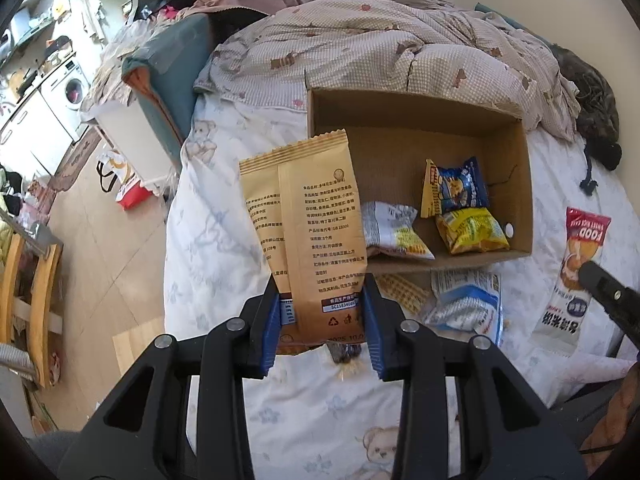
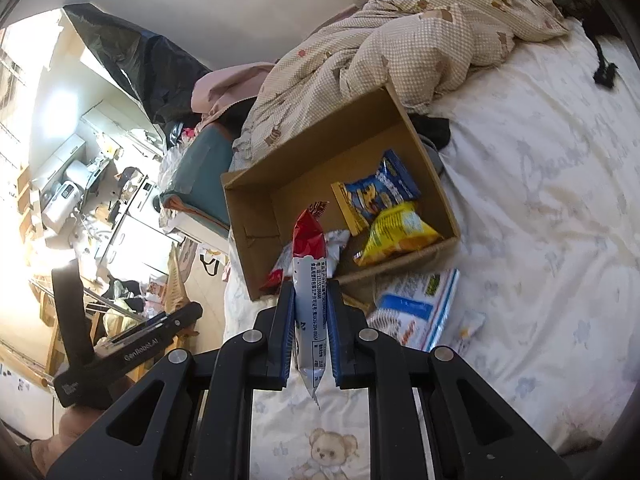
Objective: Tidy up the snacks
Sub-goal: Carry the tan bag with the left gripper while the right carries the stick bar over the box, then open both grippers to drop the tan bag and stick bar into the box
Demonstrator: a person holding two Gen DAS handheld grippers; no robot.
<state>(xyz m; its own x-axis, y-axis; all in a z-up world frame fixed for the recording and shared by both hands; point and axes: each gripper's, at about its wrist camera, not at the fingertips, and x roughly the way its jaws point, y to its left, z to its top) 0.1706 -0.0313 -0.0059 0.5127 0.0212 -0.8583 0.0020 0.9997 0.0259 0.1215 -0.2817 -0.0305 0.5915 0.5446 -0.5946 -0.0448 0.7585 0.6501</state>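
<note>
My left gripper (image 1: 320, 300) is shut on the lower end of a tan snack bag (image 1: 308, 232), which stands upright in front of the open cardboard box (image 1: 400, 116) on the bed. My right gripper (image 2: 312, 300) is shut on a long red-and-white rice-cracker packet (image 2: 310, 276), held edge-on just short of the box's near wall (image 2: 256, 248). The same packet (image 1: 576, 280) shows at the right of the left wrist view. Inside the box lie a blue-and-yellow packet (image 2: 380, 192), a yellow packet (image 2: 400, 236) and a silver packet (image 1: 392, 232).
A white-and-blue packet (image 2: 416, 308) and a small sachet (image 2: 470, 324) lie on the bear-print sheet in front of the box. A crumpled checked duvet (image 1: 380, 48) rises behind the box. The bed's edge drops to the floor (image 1: 100, 240) on the left.
</note>
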